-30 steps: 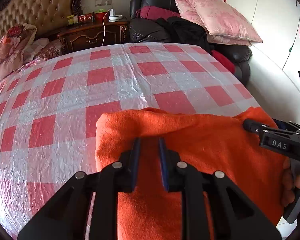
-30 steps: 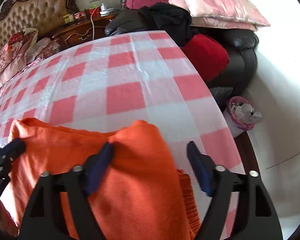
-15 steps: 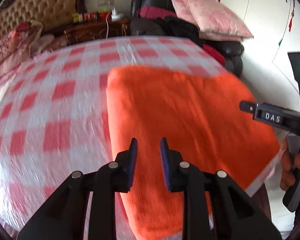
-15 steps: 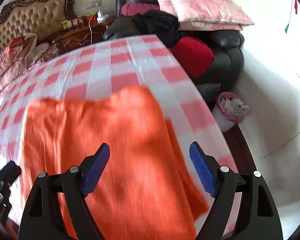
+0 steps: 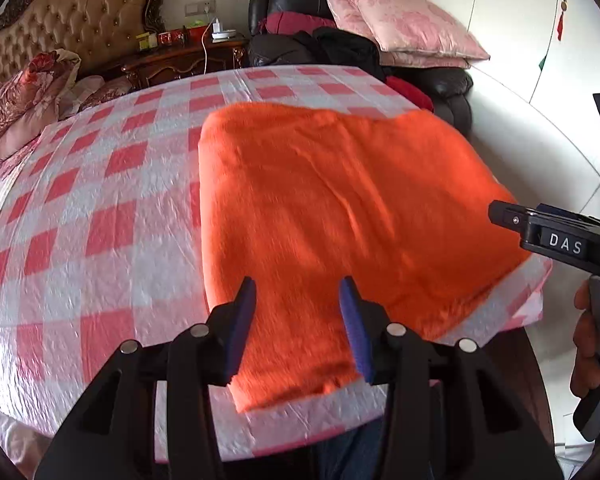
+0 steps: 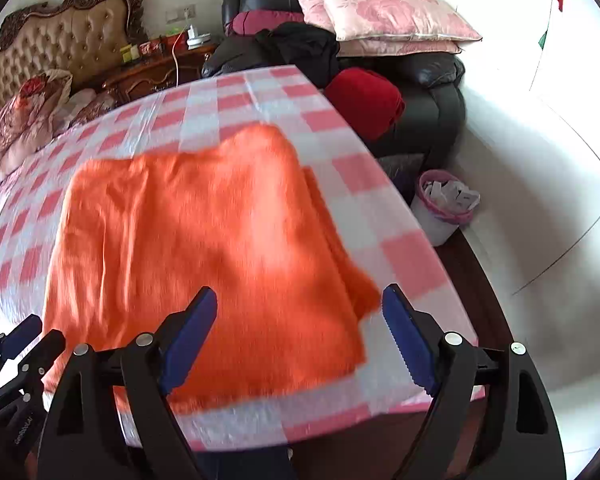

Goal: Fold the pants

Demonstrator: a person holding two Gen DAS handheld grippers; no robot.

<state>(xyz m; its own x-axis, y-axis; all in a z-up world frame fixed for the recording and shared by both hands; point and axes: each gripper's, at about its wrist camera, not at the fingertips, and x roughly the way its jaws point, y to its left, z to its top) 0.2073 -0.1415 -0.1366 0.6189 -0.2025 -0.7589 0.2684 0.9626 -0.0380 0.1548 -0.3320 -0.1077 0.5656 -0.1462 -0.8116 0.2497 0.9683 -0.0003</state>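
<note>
**Both tools back off the folded pants**

A second ago the left tool (image 5: 298, 326) stood nearly closed, deep over the orange pants (image 5: 340, 216); its jaws have just been opening, nothing pinched between them. The right tool (image 6: 300, 336), wide apart throughout, has drawn back too. The pants now show as a whole folded rectangle, flat on the checked surface (image 5: 100, 184).

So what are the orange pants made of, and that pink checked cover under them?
The orange pants look like soft fleece or brushed knit: the surface is fuzzy and matte, with gentle rumples. It's a bit blurred, so that's a guess. The checked cover looks like thin plastic sheeting: it's shiny, with lots of fine crinkles catching the light.
</note>
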